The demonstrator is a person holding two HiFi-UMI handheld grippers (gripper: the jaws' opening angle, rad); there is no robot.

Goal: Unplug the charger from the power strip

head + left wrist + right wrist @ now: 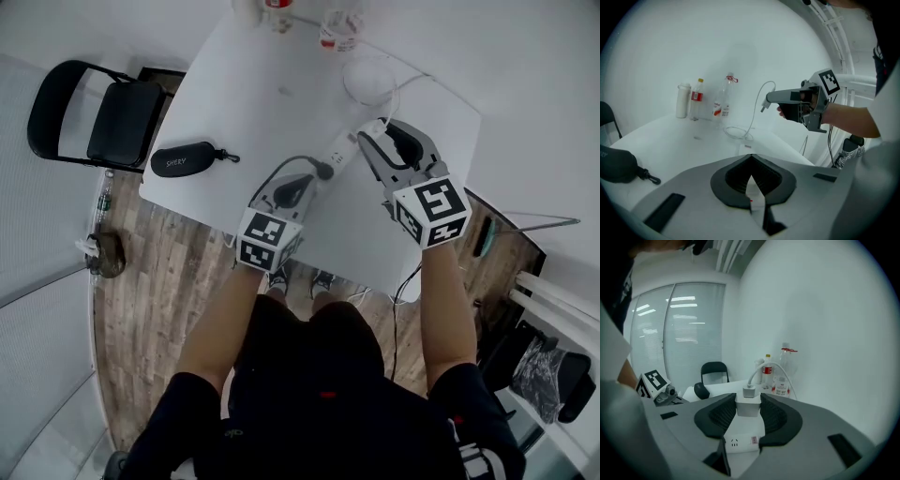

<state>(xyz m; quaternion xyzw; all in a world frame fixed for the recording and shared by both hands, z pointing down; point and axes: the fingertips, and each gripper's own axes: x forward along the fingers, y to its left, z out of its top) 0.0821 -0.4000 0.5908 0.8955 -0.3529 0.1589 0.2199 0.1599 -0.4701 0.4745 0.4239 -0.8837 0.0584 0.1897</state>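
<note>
Black glasses case (185,159), bottles (339,33) and coiled cable (370,80) beyond the power strip (337,150).

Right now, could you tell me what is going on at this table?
A person is unplugging a charger with two handheld grippers. The left gripper steadies the white power strip on the table, its jaws closed on one end. The right gripper grips the white charger, cable attached, and holds it in the air, clear of the strip.

White lettering "SHERY" on the black case (185,158); bottle labels (696,96) illegible
</note>
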